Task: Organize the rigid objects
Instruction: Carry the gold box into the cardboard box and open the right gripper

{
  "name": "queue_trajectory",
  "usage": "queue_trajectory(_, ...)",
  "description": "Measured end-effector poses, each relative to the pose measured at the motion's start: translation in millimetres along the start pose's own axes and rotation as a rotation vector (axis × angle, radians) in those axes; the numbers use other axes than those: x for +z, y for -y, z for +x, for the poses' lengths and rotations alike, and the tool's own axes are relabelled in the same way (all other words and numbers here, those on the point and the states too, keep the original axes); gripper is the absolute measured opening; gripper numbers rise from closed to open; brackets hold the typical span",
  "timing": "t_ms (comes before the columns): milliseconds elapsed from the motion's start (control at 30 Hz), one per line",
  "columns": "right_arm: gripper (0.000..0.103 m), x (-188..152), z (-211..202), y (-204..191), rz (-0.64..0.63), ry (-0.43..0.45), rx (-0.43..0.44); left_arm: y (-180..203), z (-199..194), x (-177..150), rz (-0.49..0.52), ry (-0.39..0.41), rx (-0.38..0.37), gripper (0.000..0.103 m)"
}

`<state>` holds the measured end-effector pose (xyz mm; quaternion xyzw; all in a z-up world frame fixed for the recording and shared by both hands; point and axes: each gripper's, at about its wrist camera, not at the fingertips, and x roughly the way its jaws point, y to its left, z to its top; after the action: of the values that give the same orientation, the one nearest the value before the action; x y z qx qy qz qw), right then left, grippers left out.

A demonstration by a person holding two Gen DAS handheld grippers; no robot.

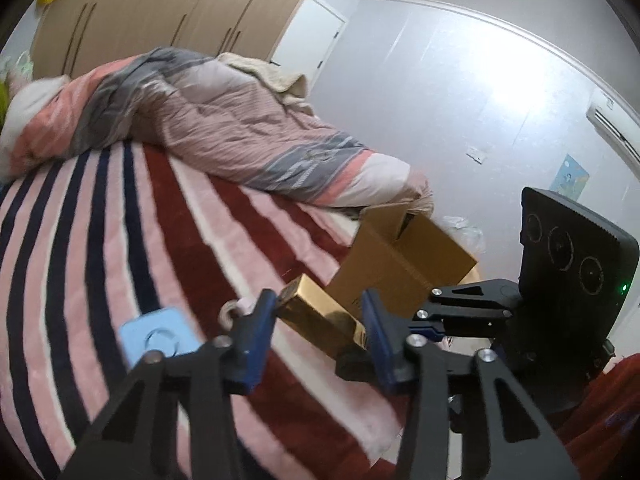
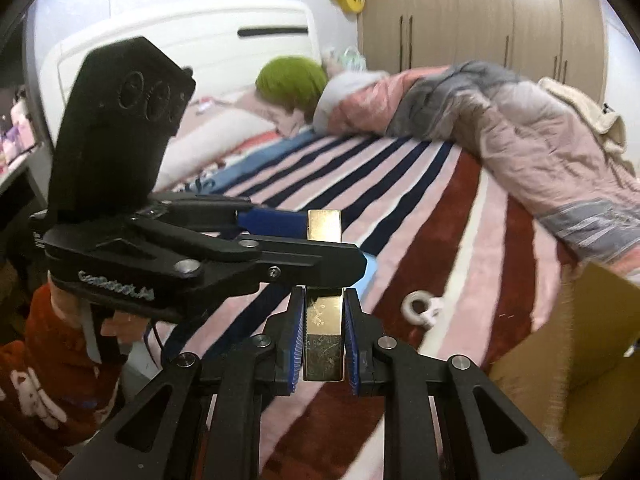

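Observation:
A long gold box (image 1: 320, 316) hangs above the striped bed. My right gripper (image 2: 323, 320) is shut on one end of it (image 2: 323, 336). My left gripper (image 1: 320, 322) straddles the same box with its blue pads (image 1: 260, 320) apart from its sides, so it is open. In the right wrist view the left gripper (image 2: 304, 240) crosses the box from the left. A light blue square piece (image 1: 160, 336) and a white ring-shaped piece (image 2: 420, 308) lie on the blanket. An open cardboard box (image 1: 404, 260) stands at the bed's edge.
A striped red, pink and navy blanket (image 1: 120, 240) covers the bed. A rumpled pink and grey duvet (image 1: 224, 120) lies across the far side. A green pillow (image 2: 292, 84) and a white headboard (image 2: 180, 36) are at the head. Wardrobes (image 2: 480, 12) line the wall.

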<state>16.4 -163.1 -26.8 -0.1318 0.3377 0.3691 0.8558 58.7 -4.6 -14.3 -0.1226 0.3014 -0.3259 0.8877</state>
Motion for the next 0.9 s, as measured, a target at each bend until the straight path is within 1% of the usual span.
queue_trajectory(100, 0.013, -3, -23, 20, 0.019, 0.030, -0.009, 28, 12, 14, 0.057, -0.001, 0.004, 0.037)
queue_trajectory(300, 0.013, -16, -69, 65, 0.063, 0.078, -0.056, 78, 53, 37, 0.131, -0.025, -0.030, 0.037)
queue_trajectory(467, 0.013, -34, -93, 110, 0.130, 0.089, -0.077, 114, 102, 50, 0.164, -0.084, -0.060, 0.037)
queue_trajectory(633, 0.013, -55, -101, 152, 0.193, 0.063, -0.082, 133, 150, 53, 0.187, -0.162, -0.055, 0.037)
queue_trajectory(700, 0.013, -61, -98, 167, 0.209, 0.049, -0.078, 136, 160, 52, 0.185, -0.183, -0.044, 0.037)
queue_trajectory(800, 0.013, -68, -97, 178, 0.227, 0.041, -0.059, 140, 169, 51, 0.197, -0.205, -0.020, 0.037)
queue_trajectory(833, 0.013, -70, -95, 180, 0.226, 0.034, -0.055, 140, 171, 50, 0.202, -0.209, -0.006, 0.041)
queue_trajectory(867, 0.014, -70, -93, 181, 0.225, 0.028, -0.054, 140, 171, 50, 0.204, -0.210, 0.001, 0.049)
queue_trajectory(900, 0.014, -71, -92, 182, 0.226, 0.026, -0.058, 141, 169, 51, 0.206, -0.203, 0.009, 0.054)
